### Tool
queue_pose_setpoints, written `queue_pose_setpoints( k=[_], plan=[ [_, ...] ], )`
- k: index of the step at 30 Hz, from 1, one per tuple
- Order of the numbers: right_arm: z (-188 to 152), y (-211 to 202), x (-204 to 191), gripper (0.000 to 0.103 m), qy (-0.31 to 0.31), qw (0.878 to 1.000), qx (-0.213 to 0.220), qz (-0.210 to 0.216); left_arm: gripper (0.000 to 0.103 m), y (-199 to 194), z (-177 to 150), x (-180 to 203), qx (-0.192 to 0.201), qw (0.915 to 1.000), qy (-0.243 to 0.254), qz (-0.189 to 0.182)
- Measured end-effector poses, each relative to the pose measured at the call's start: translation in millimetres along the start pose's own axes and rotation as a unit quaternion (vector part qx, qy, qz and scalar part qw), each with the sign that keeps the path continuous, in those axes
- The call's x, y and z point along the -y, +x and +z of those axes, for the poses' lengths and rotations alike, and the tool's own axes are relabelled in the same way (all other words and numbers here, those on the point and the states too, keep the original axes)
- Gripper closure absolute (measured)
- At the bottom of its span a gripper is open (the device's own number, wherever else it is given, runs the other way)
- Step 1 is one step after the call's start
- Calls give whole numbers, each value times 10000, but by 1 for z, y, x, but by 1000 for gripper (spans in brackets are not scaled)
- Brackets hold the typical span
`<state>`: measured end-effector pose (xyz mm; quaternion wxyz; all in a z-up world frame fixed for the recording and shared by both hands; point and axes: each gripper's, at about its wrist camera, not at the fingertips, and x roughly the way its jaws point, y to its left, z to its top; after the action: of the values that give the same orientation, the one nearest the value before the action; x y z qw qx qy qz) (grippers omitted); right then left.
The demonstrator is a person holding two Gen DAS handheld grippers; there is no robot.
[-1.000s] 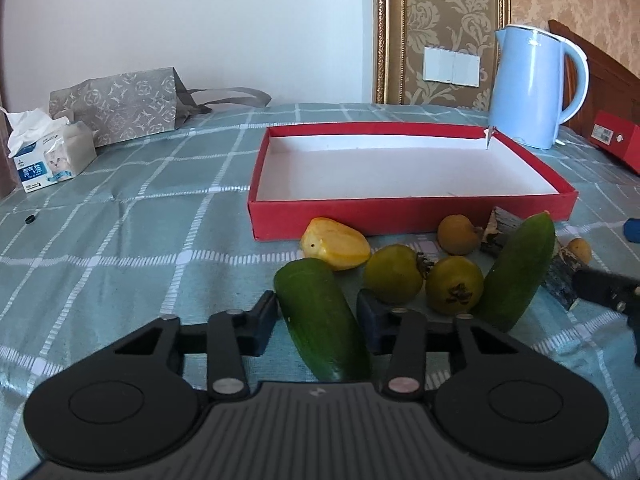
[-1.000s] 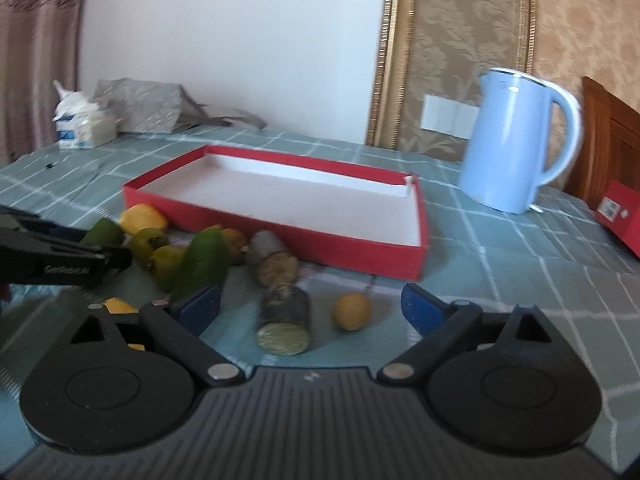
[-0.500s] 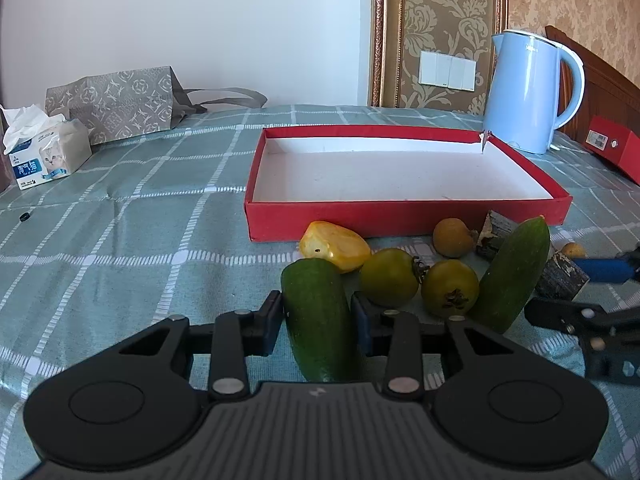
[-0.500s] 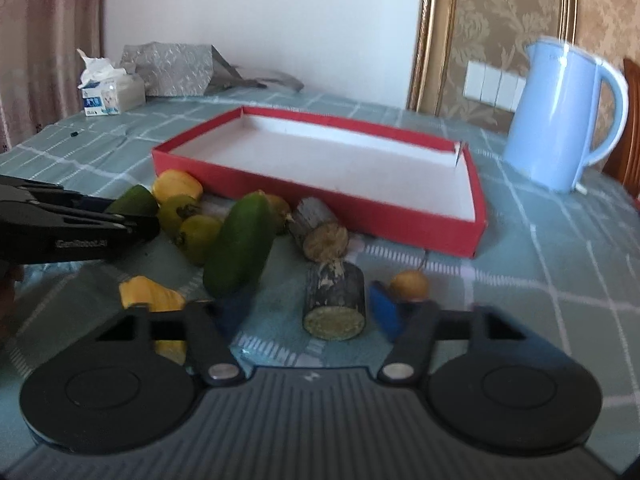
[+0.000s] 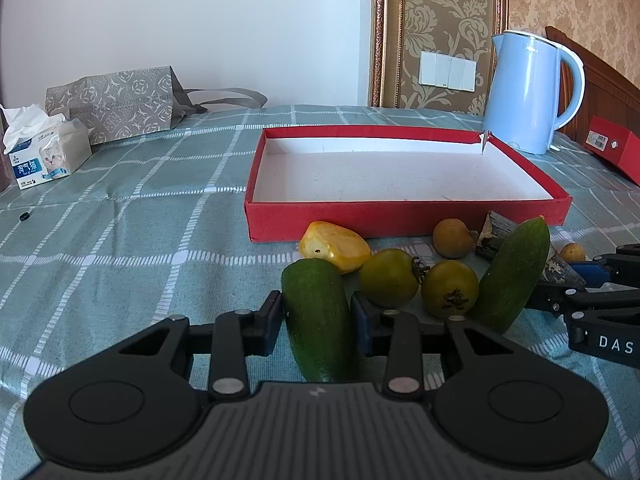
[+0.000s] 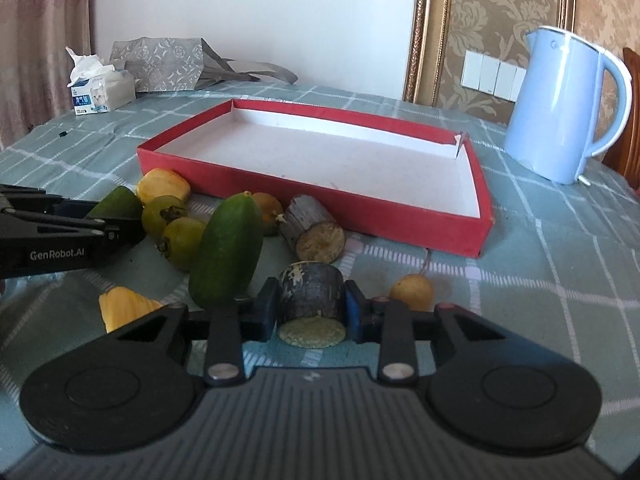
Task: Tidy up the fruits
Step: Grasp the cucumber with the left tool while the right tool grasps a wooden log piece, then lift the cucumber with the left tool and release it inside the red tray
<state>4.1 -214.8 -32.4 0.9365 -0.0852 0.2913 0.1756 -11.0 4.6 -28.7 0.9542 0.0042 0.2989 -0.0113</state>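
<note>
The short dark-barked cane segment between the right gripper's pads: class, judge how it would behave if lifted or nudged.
The cane segment looks stiff and woody, so it probably will not squash as the right gripper closes on it. Its round sides suggest it could roll if released on the tablecloth. The rough bark should resist slipping.

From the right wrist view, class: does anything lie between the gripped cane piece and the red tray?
Yes. A second cane piece lies between the gripped cane piece and the red tray, against its front wall.
</note>
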Motion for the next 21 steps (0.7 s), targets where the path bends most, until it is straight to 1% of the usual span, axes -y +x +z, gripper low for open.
queue_pose_setpoints(
  k=[7, 11, 14, 21],
  plan=[
    [0, 0, 4, 71, 157, 9998, 68, 50, 68, -1, 0, 0, -5, 10000, -30, -16],
    [-2, 0, 7, 71, 265, 9995, 177, 86, 68, -2, 0, 0, -4, 10000, -39, -27],
    [-2, 2, 11, 71, 380, 9990, 175, 125, 70, -4, 1, 0, 27, 10000, -18, -16],
    [-2, 3, 14, 71, 427, 9987, 173, 222, 70, -6, 4, -4, 18, 10000, -3, 70]
  ],
)
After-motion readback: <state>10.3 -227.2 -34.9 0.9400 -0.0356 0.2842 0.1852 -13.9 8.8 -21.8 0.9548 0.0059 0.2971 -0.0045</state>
